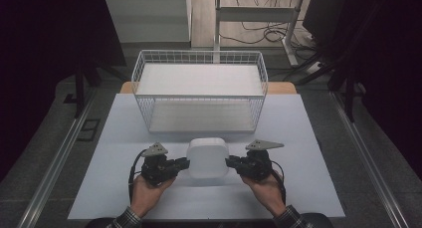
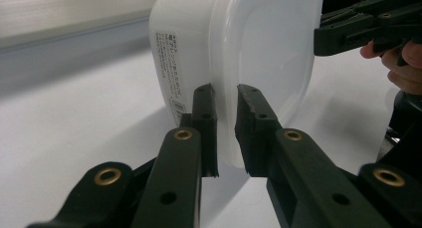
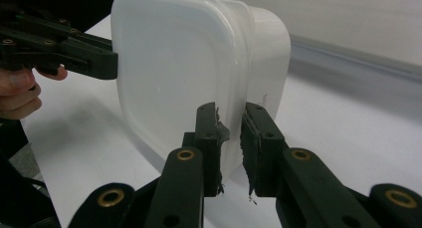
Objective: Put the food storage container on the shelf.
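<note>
1. Tools grip a white lidded container (image 1: 208, 157) from both sides on the table (image 1: 114, 188): the left tool (image 1: 185, 163) and the right tool (image 1: 230, 162) each pinch the lid's rim with narrow jaws.
2. Container sits near the front of the table, just short of a white wire basket (image 1: 199, 91) standing behind it.
3. Risk, as judged: the hold is on a thin lip alone, so an uneven lift could tilt the box or pop the lid loose.
4. Worn padding on the right tool's fingers (image 3: 211, 133) may slip on smooth plastic.
5. Surface is a pale, matte sheet over the table; beyond it lie a dim floor, cables (image 1: 259, 31) and dark stands.
</note>
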A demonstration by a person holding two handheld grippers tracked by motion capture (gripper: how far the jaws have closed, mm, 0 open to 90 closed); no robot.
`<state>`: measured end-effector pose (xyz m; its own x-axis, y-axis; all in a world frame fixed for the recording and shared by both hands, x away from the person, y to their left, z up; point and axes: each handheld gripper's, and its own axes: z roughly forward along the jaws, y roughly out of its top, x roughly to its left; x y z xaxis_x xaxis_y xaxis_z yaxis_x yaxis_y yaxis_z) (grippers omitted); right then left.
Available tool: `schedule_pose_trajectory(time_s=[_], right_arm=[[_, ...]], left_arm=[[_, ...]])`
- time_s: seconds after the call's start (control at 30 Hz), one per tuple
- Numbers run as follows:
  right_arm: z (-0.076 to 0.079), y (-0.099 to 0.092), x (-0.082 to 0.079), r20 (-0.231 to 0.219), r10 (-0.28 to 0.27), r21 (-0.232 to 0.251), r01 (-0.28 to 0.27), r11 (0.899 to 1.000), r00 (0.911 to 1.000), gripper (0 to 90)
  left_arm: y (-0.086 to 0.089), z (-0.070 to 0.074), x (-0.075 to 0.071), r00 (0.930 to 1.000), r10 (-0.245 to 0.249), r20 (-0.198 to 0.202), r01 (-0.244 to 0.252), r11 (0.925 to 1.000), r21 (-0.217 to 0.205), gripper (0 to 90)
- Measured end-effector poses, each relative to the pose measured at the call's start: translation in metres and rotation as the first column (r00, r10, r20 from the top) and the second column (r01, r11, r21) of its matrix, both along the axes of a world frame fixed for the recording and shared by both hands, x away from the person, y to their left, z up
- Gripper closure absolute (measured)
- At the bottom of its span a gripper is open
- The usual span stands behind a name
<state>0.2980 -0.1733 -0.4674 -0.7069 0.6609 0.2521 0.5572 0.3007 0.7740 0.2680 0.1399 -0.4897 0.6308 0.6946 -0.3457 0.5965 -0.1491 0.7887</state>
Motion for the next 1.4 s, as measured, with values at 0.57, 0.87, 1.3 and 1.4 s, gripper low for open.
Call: schedule_pose_trajectory(time_s=[0.57, 0.87, 1.3, 1.4], right_arm=[[0.012, 0.009, 0.026, 0.059, -0.003, 0.023, 0.001, 1.0, 0.9982, 77.7], [0.018, 0.015, 0.05, 0.082, -0.011, 0.027, 0.009, 1.0, 0.9965, 77.6], [0.016, 0.023, 0.086, 0.081, -0.038, 0.032, 0.036, 0.999, 0.996, 77.2], [0.013, 0.025, 0.092, 0.066, -0.045, 0.029, 0.043, 0.999, 0.9968, 77.0]], left_arm=[[0.007, 0.015, 0.027, 0.9983, 0.027, 0.051, -0.028, 0.9995, 0.017, 79.2], [0.011, 0.021, 0.052, 0.9971, 0.049, 0.058, -0.049, 0.9987, 0.011, 79.0], [0.014, 0.023, 0.085, 0.9957, 0.082, 0.042, -0.083, 0.9964, 0.02, 78.7], [0.014, 0.021, 0.093, 0.9957, 0.085, 0.037, -0.086, 0.9959, 0.029, 78.5]])
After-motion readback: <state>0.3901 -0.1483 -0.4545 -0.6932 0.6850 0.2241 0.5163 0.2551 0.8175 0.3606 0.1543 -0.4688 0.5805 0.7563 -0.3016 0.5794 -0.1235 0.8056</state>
